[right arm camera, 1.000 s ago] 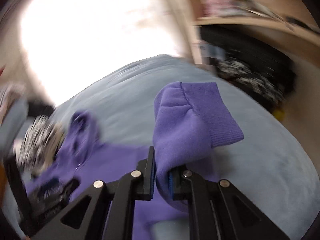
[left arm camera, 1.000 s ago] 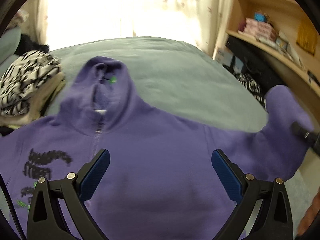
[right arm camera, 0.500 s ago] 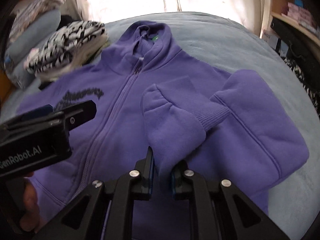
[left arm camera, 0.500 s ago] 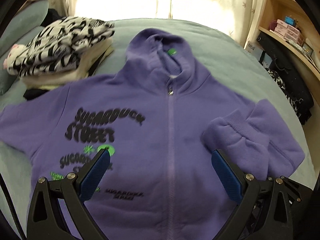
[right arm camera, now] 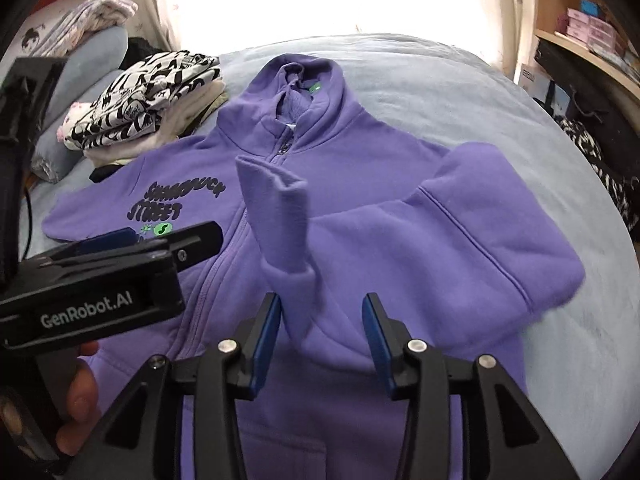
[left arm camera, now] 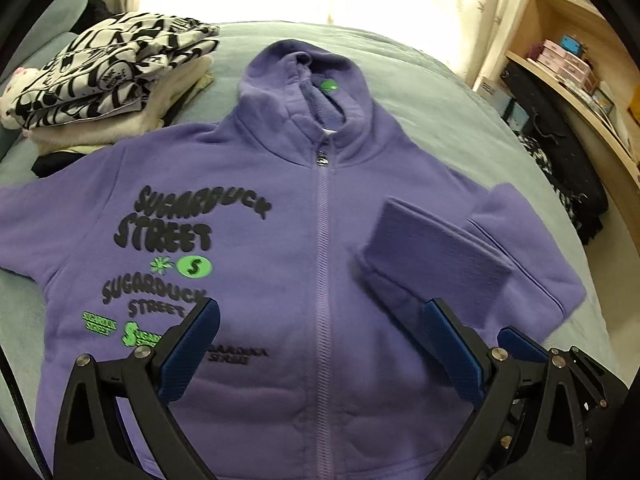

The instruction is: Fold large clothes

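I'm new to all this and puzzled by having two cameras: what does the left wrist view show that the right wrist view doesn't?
Only the left wrist view shows the full chest print, down to its lowest lines.

Only the right wrist view shows the person's hand holding the left gripper, plus the pillow.

Both share the purple hoodie on the bed, its sleeve cuff folded onto the chest, the stack of folded clothes, and the right gripper, fingers opening off the sleeve.
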Motion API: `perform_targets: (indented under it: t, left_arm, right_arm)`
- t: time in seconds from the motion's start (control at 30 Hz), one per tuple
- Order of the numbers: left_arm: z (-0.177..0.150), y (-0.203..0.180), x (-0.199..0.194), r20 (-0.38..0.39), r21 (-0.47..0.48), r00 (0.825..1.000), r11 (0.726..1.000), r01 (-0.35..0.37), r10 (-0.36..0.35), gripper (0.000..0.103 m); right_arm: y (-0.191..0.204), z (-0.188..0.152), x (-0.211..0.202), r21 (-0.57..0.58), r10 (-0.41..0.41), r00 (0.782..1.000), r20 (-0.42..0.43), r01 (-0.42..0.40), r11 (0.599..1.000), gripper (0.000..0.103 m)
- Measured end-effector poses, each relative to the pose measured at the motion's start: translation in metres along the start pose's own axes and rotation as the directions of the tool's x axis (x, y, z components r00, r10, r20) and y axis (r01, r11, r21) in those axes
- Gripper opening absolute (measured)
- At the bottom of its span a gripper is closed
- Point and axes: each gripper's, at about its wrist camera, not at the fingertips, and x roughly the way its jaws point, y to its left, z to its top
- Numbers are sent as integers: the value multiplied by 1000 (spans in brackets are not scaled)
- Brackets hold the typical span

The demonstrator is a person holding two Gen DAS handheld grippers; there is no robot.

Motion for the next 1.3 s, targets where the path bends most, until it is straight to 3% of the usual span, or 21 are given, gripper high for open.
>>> perform_targets:
  t: [0.13,0.23,0.47,0.63,0.83,0.9,0.97,1.03,1.07,1.1,1.2,1.3]
  left_arm:
    - [-8,-2,2,-42,-7,997,998,67,-67,101]
    - [-14,2,7,-77,-48,985,988,149,-152,101]
    - [-20,12,25,-139,-178,933,935,307,-333,101]
    - [-22,14,40,-169,-188,939,945,267,-299,101]
    - [-22,19,44,-175,-186,933,941,282,-314,100]
    - [-23,20,44,-173,-168,945,953,251,-279,86]
    - [-20,20,46,-173,-149,957,966,210,-234,55]
    - [-16,18,45,-170,-108,967,979,171,-188,41]
    - [-13,17,43,-163,-95,968,979,178,-192,11]
    - [-8,13,40,-160,-68,964,977,204,-212,3]
    - [12,-5,22,-97,62,983,985,163,-157,4]
    - [36,-29,-1,2,195,992,973,120,-123,3]
  right_arm:
    - [-12,-13,-14,22,-42,999,15,42,999,43]
    - [-24,-23,-21,67,-42,999,9,41,997,43]
    - [-41,-41,-23,151,-14,1000,-14,16,988,43]
    - [-45,-46,-23,177,-7,1000,-26,12,984,43]
    - [-46,-49,-22,192,-5,1000,-31,11,981,43]
    - [-46,-50,-20,199,4,999,-36,3,980,43]
    - [-45,-51,-19,204,8,999,-38,0,979,43]
    - [-44,-53,-19,201,8,999,-41,1,980,43]
    - [-44,-53,-19,198,7,999,-42,2,980,43]
    - [-43,-53,-19,194,4,999,-45,5,981,43]
    - [-43,-53,-20,193,-4,999,-47,13,981,43]
    - [-43,-51,-23,192,-16,999,-39,23,981,43]
